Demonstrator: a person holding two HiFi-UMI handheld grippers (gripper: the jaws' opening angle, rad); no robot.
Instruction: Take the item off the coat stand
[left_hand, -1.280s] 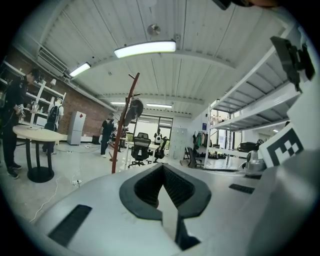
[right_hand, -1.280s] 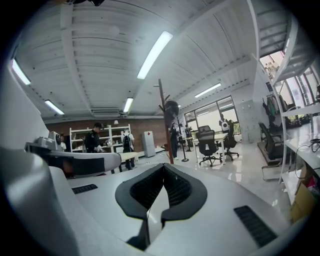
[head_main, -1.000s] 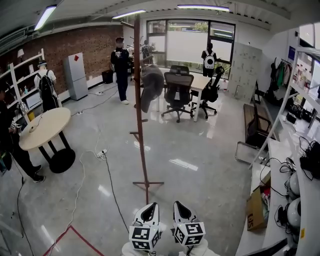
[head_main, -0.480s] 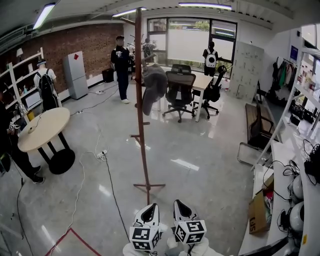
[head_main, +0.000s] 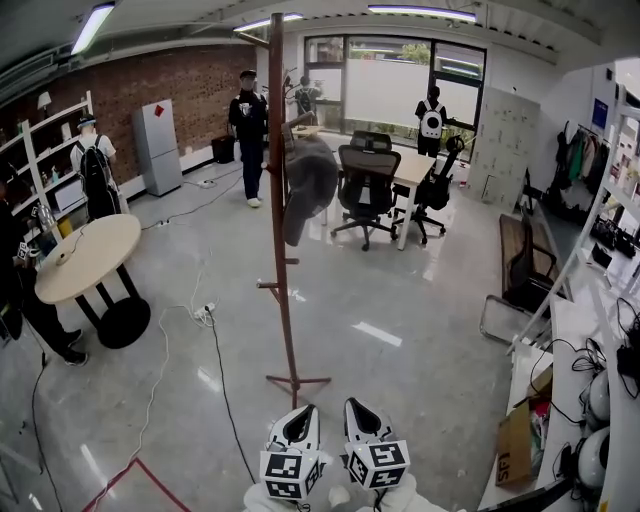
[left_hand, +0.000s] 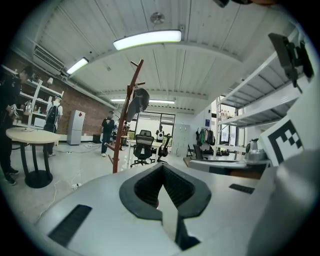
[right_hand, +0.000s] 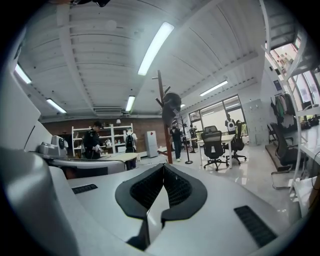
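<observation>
Right, coat stand upright ahead of me: a reddish-brown pole on a cross foot, with pegs up its length. The grey garment hangs from a peg high on the stand and droops down the pole's right side in the head view. My left gripper and right gripper sit side by side on the near side of the stand's foot, well apart from the pole and from the garment. Left gripper view: jaws closed together, nothing between them. Right gripper view: the same, jaws together and empty. A round table stands off to the stand's left. Office chairs and standing people are beyond the stand.
</observation>
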